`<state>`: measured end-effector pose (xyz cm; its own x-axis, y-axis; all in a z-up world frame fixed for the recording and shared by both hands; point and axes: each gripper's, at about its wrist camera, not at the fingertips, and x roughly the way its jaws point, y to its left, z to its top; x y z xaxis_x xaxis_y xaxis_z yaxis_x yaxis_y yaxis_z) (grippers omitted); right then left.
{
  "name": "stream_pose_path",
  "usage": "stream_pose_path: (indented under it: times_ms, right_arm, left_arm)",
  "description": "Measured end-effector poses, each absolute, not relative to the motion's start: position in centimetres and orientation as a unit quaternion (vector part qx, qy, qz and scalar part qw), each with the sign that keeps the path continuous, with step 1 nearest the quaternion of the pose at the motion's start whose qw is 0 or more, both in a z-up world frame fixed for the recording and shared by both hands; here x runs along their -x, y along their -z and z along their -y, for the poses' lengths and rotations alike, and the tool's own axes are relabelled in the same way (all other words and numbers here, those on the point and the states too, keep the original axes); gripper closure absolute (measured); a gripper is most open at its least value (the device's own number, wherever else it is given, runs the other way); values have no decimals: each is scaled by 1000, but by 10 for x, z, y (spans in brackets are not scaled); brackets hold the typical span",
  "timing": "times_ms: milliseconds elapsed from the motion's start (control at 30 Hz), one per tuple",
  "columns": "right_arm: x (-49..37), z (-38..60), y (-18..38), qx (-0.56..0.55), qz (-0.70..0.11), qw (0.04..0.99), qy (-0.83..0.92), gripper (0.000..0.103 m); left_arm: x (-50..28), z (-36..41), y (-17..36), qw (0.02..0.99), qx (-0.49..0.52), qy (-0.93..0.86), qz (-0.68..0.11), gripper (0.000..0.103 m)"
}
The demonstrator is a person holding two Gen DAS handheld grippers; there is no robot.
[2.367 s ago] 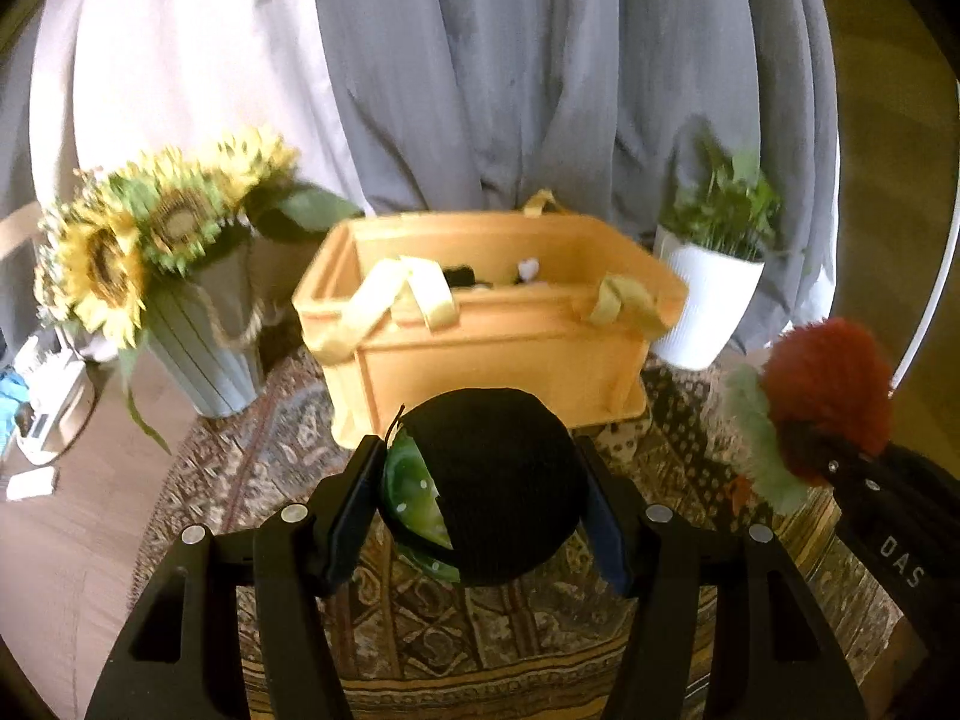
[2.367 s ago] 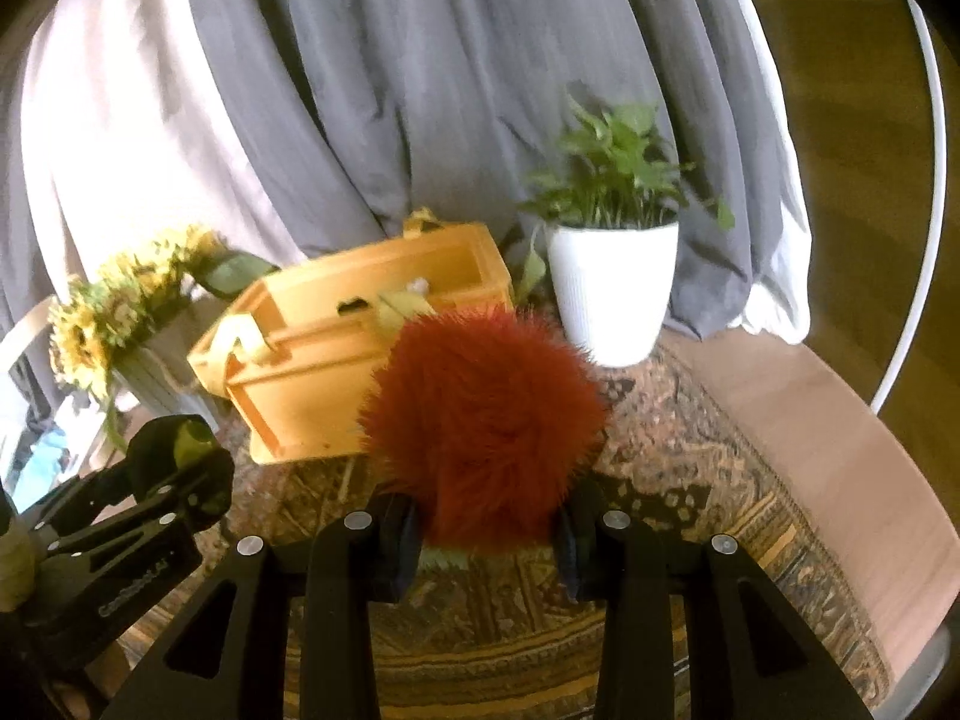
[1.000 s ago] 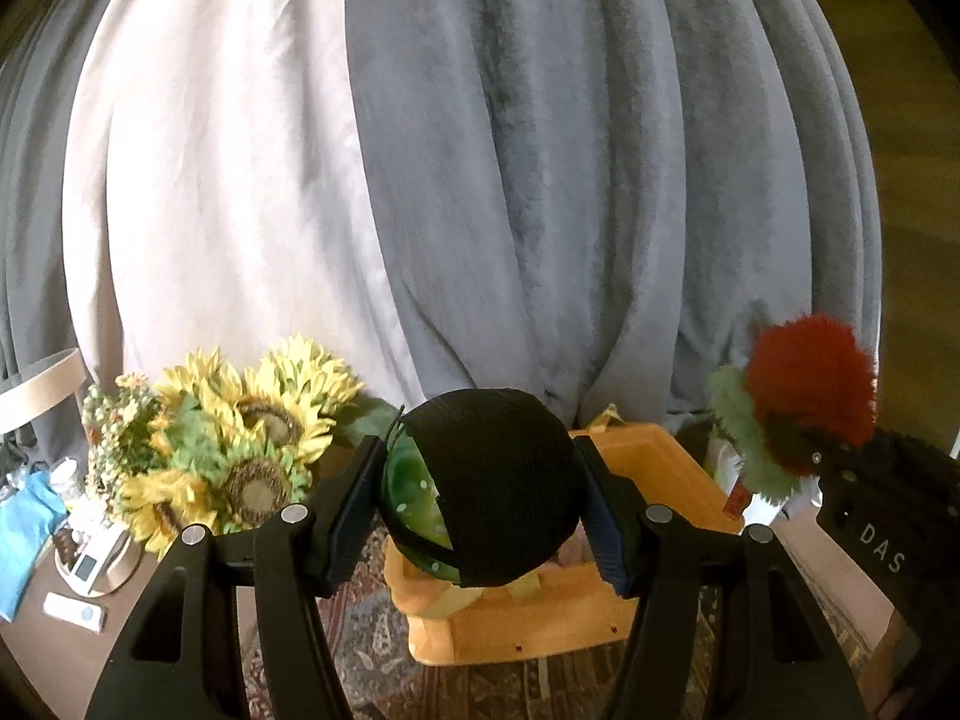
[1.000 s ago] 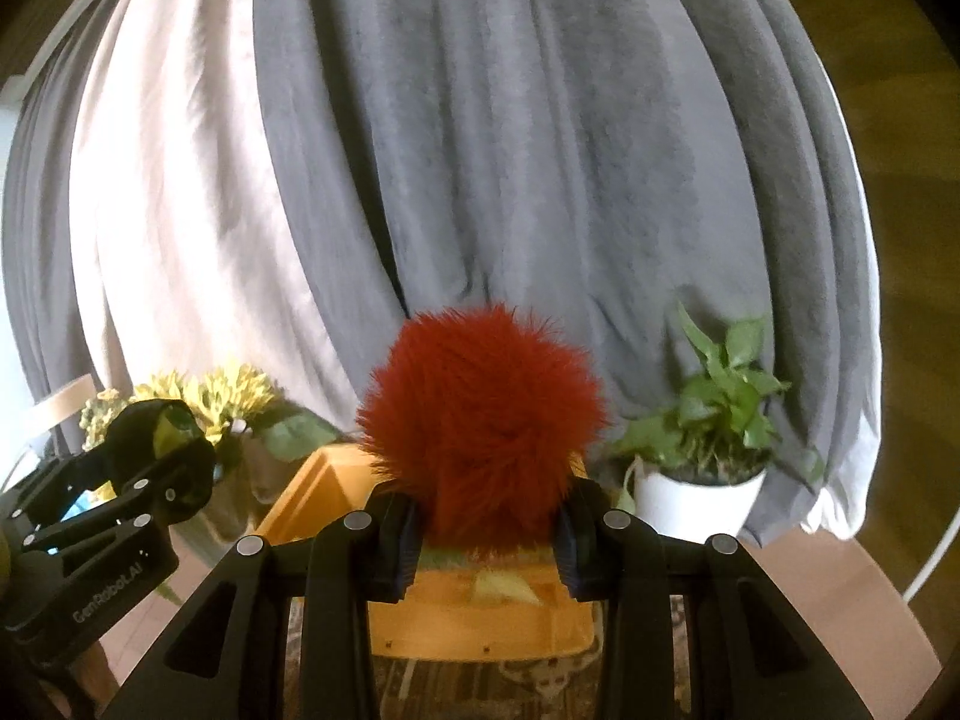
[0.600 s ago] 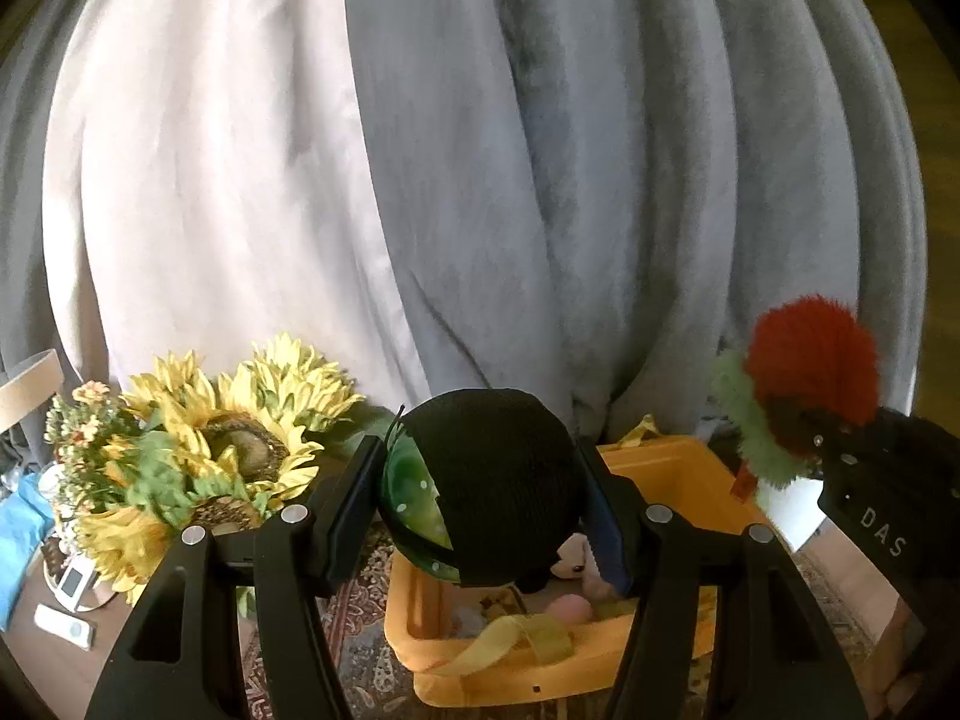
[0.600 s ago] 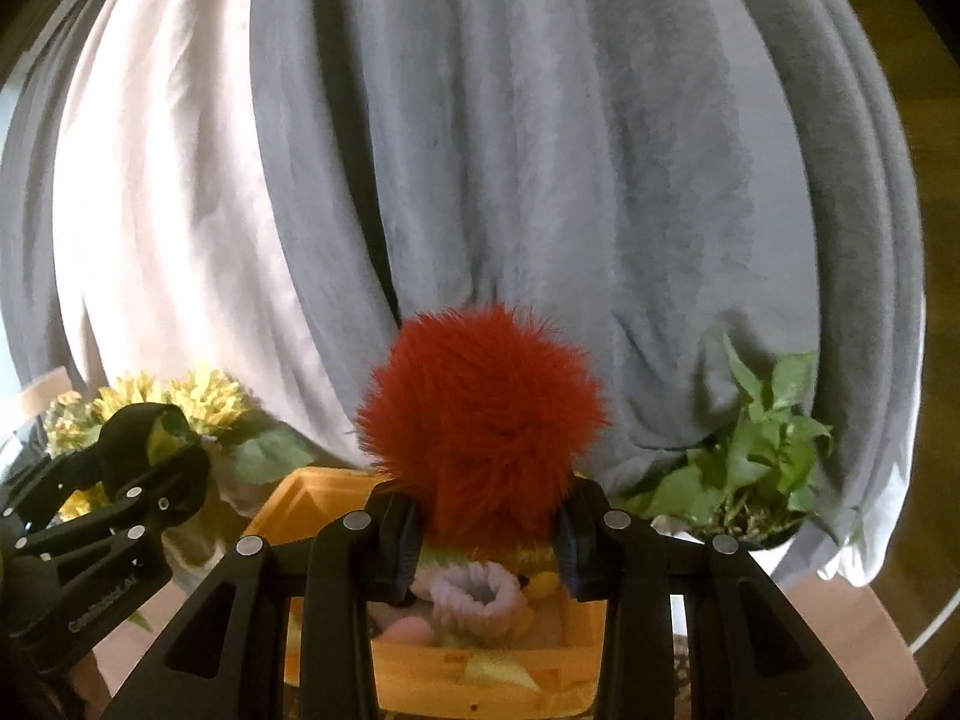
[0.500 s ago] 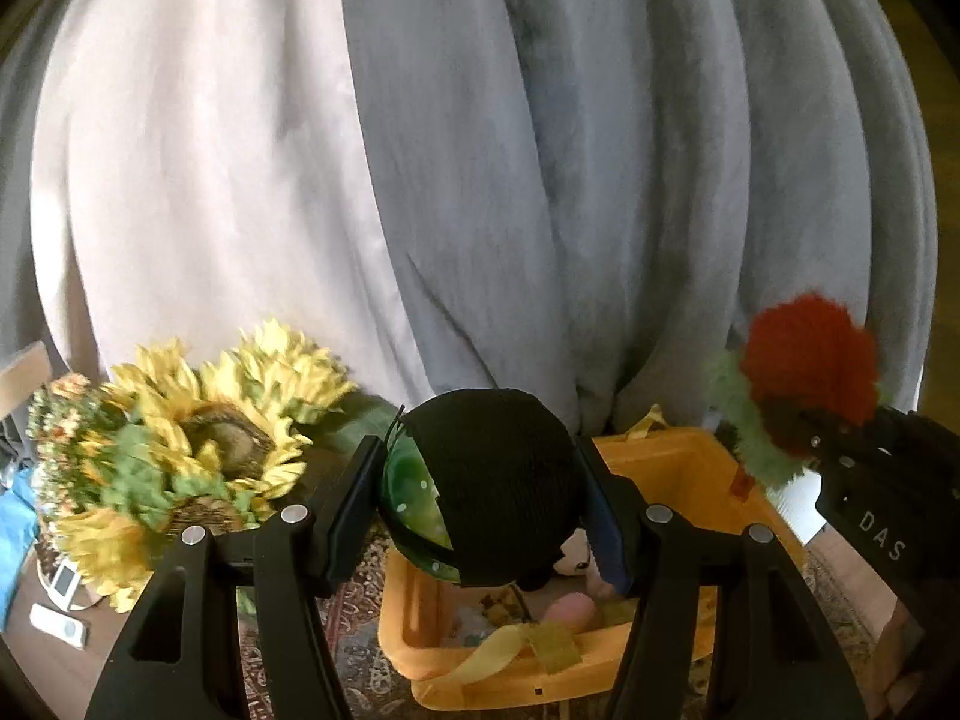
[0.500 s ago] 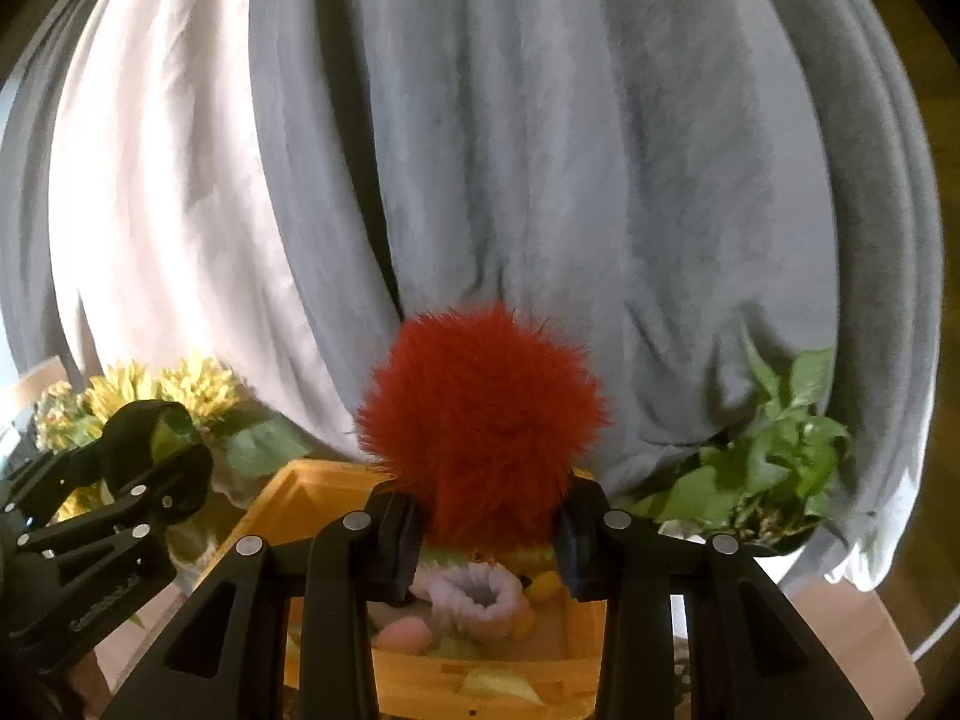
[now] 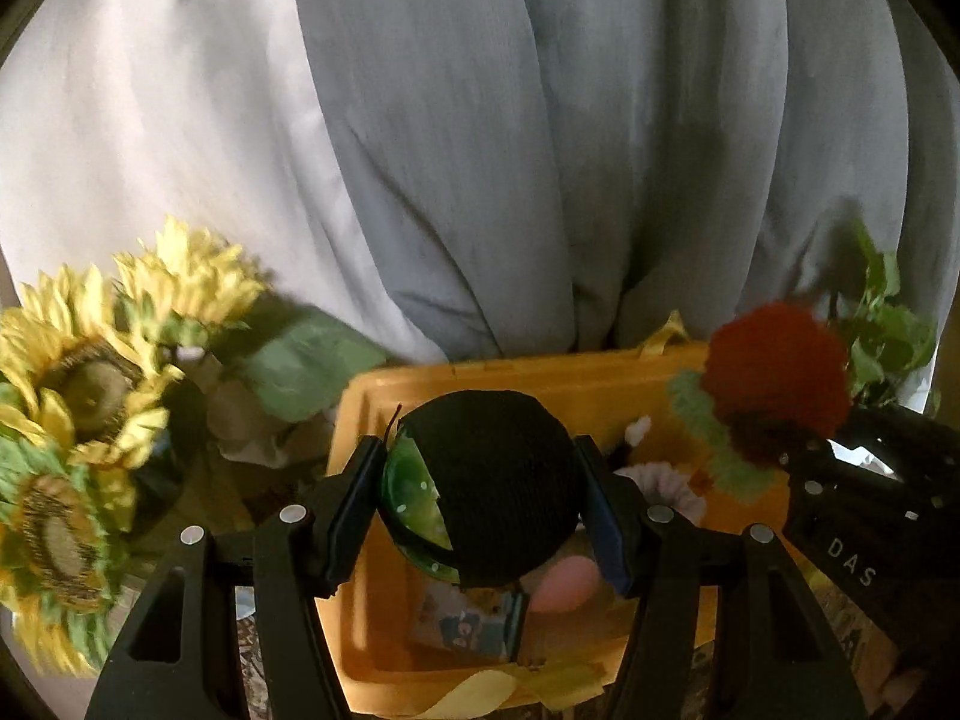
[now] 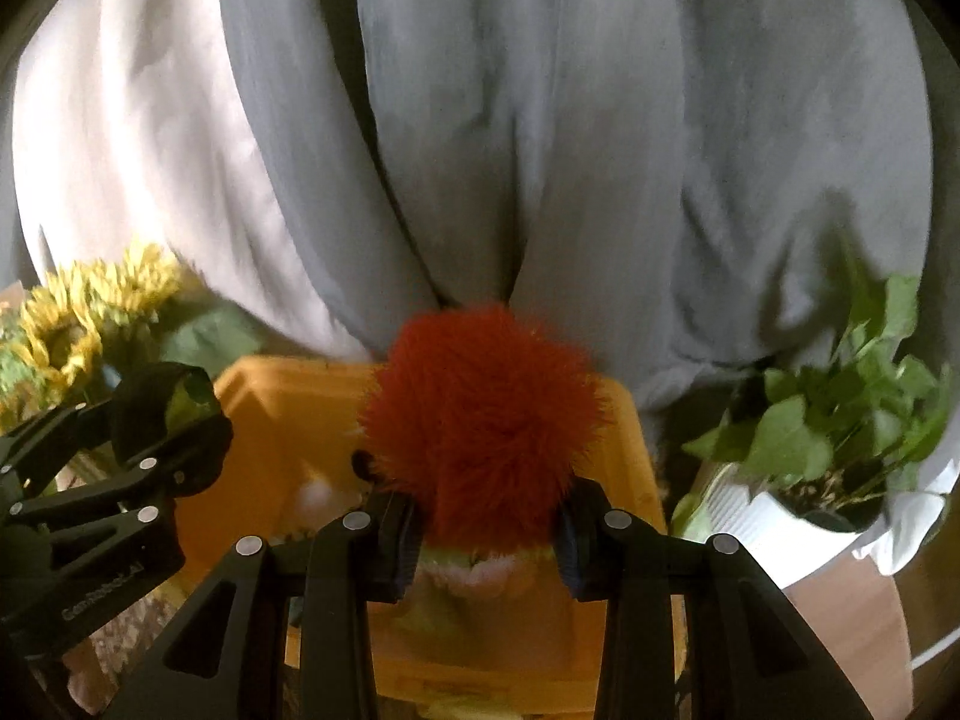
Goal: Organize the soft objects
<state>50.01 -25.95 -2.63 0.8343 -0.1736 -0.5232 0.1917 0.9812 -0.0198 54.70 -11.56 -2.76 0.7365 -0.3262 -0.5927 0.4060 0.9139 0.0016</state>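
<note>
My left gripper (image 9: 486, 513) is shut on a round black soft toy with a green dotted patch (image 9: 498, 486), held above the open orange basket (image 9: 384, 396). My right gripper (image 10: 486, 534) is shut on a fluffy red pom-pom toy (image 10: 480, 420), also held over the basket (image 10: 270, 414). The red toy with its green fringe shows in the left wrist view (image 9: 774, 384), on the right gripper body (image 9: 870, 516). The left gripper shows at the left of the right wrist view (image 10: 150, 426). Several soft items lie inside the basket, among them a pink one (image 9: 564, 585).
Sunflowers (image 9: 78, 384) stand left of the basket. A potted green plant in a white pot (image 10: 840, 438) stands to its right. Grey and white curtains (image 9: 510, 150) hang close behind. A patterned rug covers the table under the basket.
Both grippers have moved forward and tipped down over the basket, which now fills the lower middle of both views. Both toys stay gripped.
</note>
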Motion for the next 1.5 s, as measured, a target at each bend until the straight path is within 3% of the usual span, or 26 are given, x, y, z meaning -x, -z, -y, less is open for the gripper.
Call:
stream_pose_path:
  times_ms: [67, 200, 367, 900, 1267, 1500]
  right_arm:
    - [-505, 261, 34, -19, -289, 953, 89, 66]
    - [-509, 264, 45, -24, -312, 946, 83, 63]
    - [-511, 265, 47, -29, -330, 941, 71, 38]
    - [-453, 248, 12, -25, -286, 953, 96, 38]
    - [-359, 227, -22, -21, -220, 967, 128, 17]
    - [-301, 209, -23, -21, -196, 968, 155, 15]
  left_arm:
    - [-550, 119, 33, 926, -68, 199, -314, 41]
    - [-549, 123, 38, 925, -81, 198, -313, 28]
    - [-545, 123, 33, 929, -83, 187, -307, 22]
    - [-478, 84, -10, 956, -74, 126, -253, 6]
    - [-389, 53, -43, 975, -87, 89, -183, 0]
    - [-341, 31, -42, 976, -86, 89, -179, 0]
